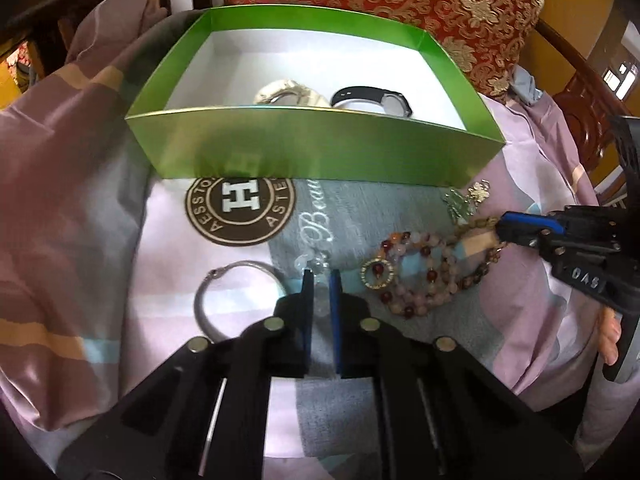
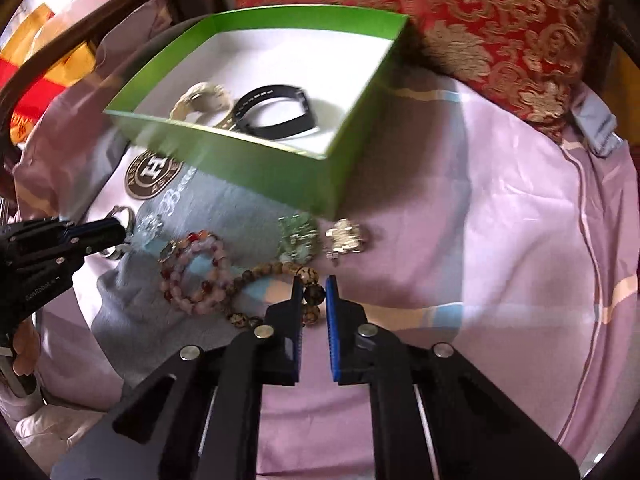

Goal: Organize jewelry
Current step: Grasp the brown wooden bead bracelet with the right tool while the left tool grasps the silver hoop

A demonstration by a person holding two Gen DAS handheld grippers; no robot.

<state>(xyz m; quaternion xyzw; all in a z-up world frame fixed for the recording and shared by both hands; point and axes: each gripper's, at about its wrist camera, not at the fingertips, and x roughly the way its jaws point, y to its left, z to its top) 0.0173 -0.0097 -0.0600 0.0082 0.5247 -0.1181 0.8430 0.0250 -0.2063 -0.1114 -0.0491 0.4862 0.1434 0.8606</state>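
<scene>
Left tongs (image 1: 321,276): narrowly parted around a clear crystal piece (image 1: 316,266).
Right tongs (image 2: 314,280): closed on the brown bead bracelet (image 2: 312,294).
Green box (image 1: 320,152): holds two watches.

A pink and grey bedsheet (image 2: 500,184) carries a green box (image 2: 256,168) at upper centre, with bead bracelets (image 2: 196,272) lower left.

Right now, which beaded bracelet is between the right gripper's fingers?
The brown speckled bead bracelet; the right gripper straddles its beads. The pink-and-red bead bracelet lies untouched.
</scene>
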